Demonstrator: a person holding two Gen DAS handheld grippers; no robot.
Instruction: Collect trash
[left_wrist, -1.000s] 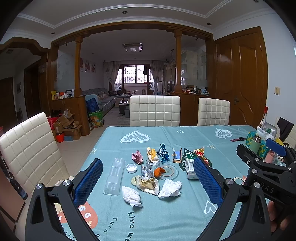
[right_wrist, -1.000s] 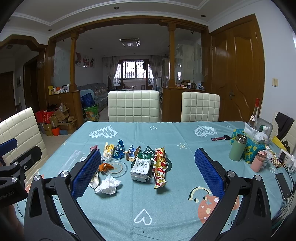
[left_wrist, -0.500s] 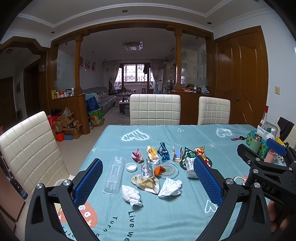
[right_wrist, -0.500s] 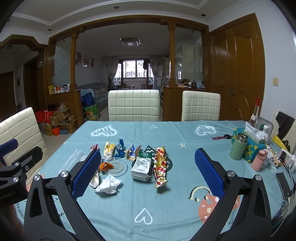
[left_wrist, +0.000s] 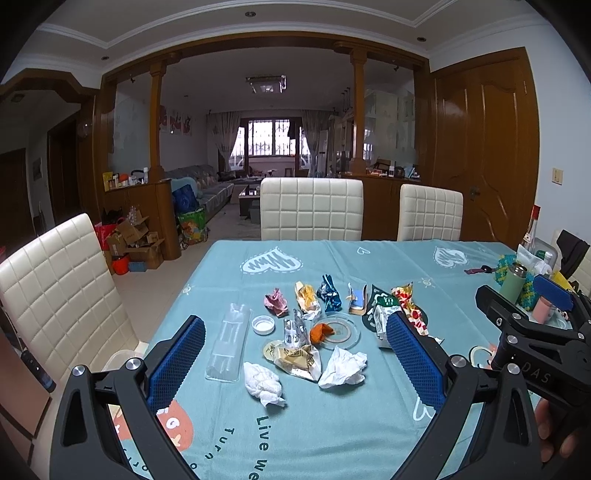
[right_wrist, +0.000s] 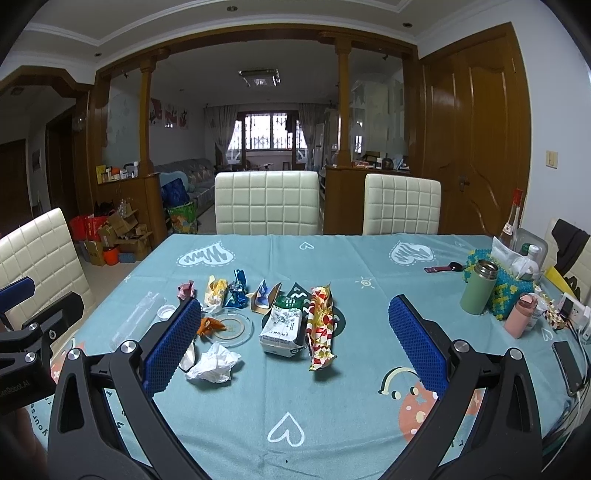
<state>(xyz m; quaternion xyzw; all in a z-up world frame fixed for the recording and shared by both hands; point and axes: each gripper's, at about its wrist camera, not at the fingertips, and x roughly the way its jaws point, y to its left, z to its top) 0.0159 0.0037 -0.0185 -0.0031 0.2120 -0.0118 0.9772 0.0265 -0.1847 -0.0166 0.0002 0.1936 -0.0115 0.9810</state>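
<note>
— Moved since a second ago? Hardly at all; both views sit a touch nearer the litter, nothing on the tabletop (left_wrist: 332, 435) shifted.

— State of the fingers?

— Left gripper (left_wrist: 295, 363): spread wide, holding nothing, hovering at the near edge. Right gripper (right_wrist: 293, 341): likewise wide and empty.

— Location of the trash?

— Heaped mid-table: two crumpled tissues (left_wrist: 264, 382) nearest, a clear plastic tray (left_wrist: 229, 345) and white cap (left_wrist: 263, 325) to the left, foil wrappers (left_wrist: 328, 298) farther back, a white packet (right_wrist: 282, 330) and a red-patterned wrapper (right_wrist: 320, 326) to the right.

— Best way to start?

— Probably nearest first: lower over one tissue, pinch its bulk, lift straight. No bin visible, so drop-off spot unknown.

— Anything in the way?

— Glass dish (left_wrist: 338, 329) with an orange scrap (left_wrist: 319, 332) amid the litter; easy to knock. Green flask (right_wrist: 478, 286), pink bottle (right_wrist: 522, 314) and phone (right_wrist: 569, 365) on the far right: not trash, well apart.
</note>
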